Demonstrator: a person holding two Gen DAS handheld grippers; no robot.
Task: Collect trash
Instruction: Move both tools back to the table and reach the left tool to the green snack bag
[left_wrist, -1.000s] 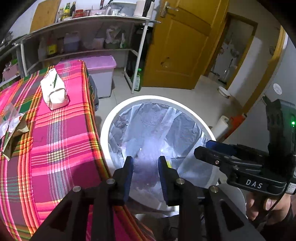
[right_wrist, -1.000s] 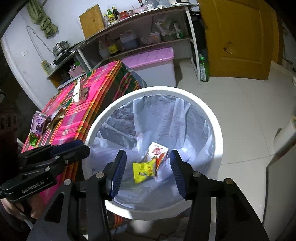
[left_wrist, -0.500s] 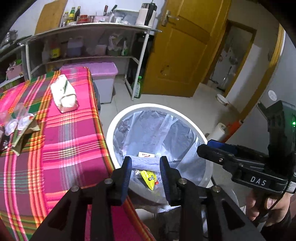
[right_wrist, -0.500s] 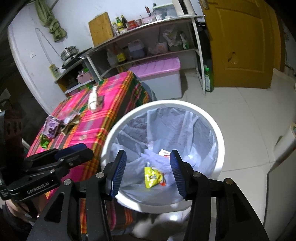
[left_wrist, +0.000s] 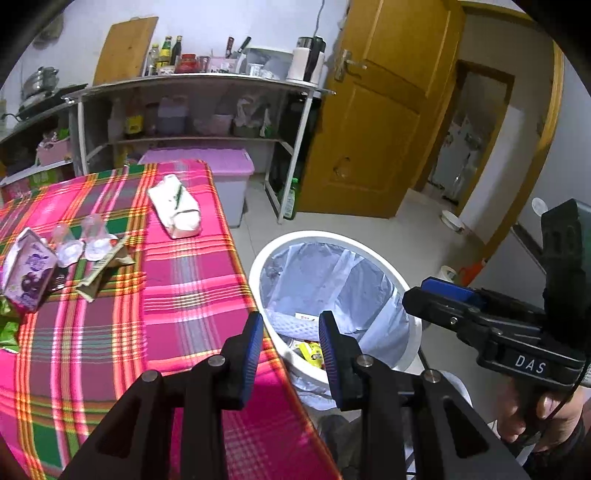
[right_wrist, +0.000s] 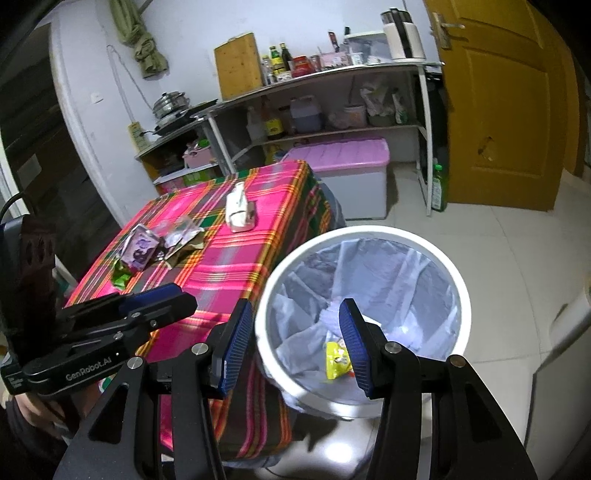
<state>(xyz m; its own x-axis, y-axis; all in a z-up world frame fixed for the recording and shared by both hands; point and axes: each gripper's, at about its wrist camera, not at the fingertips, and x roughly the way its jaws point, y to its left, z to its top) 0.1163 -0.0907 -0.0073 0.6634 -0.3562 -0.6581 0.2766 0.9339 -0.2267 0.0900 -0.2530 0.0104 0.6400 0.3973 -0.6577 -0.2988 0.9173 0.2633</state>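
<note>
Both hand-held grippers, left (left_wrist: 291, 345) and right (right_wrist: 295, 345), have lifted from the trash bin (right_wrist: 458, 280), spread and empty; wrappers (left_wrist: 99, 271) remain on the table (left_wrist: 184, 295), and hasty pinching could scatter them

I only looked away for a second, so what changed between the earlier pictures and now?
Both grippers, left and right, drew up and back from the bin, swinging toward the table; the leftover trash there, like the purple carton, is in view again. Both stayed open and empty. The yellow wrapper still lies in the bin, and the tissue pack hasn't moved.
</note>
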